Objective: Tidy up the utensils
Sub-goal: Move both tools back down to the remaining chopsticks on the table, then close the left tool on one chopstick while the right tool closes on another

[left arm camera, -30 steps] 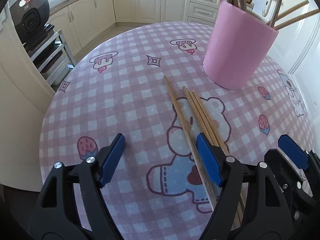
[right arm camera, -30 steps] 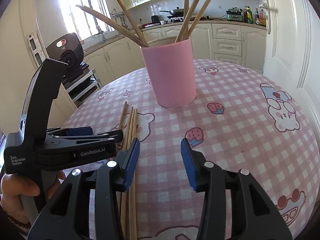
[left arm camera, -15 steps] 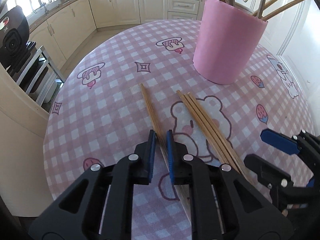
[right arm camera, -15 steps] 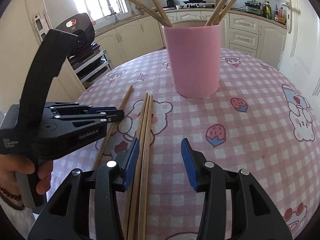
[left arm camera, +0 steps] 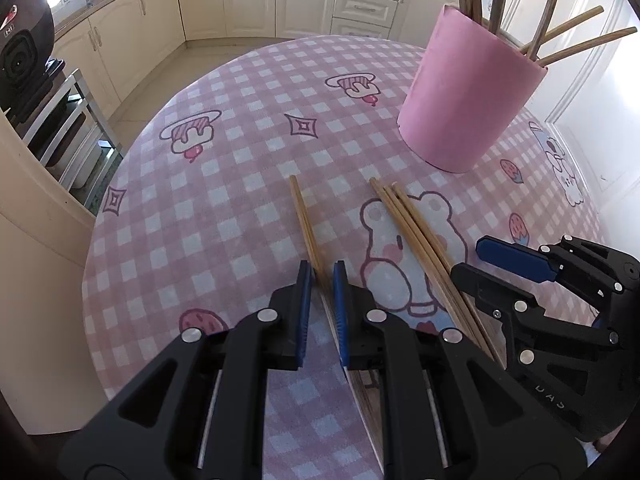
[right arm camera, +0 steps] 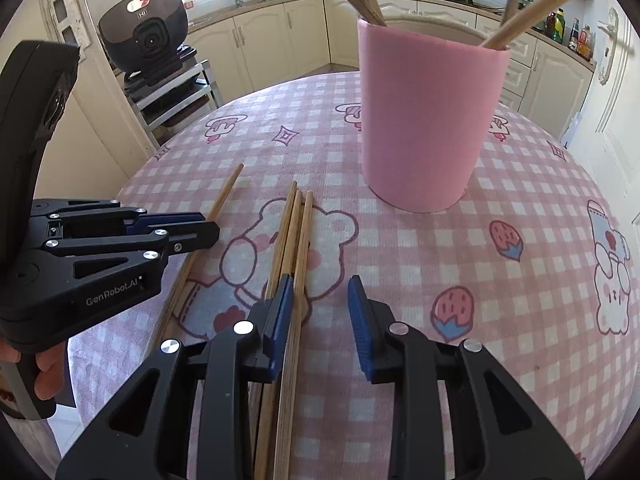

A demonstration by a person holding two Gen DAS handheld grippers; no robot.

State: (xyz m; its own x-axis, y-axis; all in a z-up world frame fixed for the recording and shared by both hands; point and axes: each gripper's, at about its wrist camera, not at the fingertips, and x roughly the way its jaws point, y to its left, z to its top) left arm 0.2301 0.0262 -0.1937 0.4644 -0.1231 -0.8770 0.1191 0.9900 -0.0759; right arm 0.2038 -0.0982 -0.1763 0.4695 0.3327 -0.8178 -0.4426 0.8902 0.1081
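A single wooden chopstick (left arm camera: 304, 216) lies on the pink checked tablecloth, and my left gripper (left arm camera: 322, 284) is shut on its near part. The same left gripper (right arm camera: 206, 224) shows from the side in the right wrist view, over that chopstick (right arm camera: 224, 196). Three more chopsticks (right arm camera: 294, 232) lie side by side to its right. My right gripper (right arm camera: 320, 308) hovers over them with its jaws closing. The rightmost stick runs between the jaws along the left pad, and the right pad stands clear of it. A pink cup (right arm camera: 428, 128) holding several chopsticks stands behind.
The round table's edge (left arm camera: 100, 216) drops off at the left toward cream cabinets and a metal rack with a black appliance (right arm camera: 148, 36). The pink cup (left arm camera: 468, 96) stands just beyond the chopstick tips. A hand (right arm camera: 44, 372) grips the left gripper's handle.
The left gripper went from wide open to shut on the single chopstick. The right gripper slid left over the three chopsticks and its jaws narrowed.
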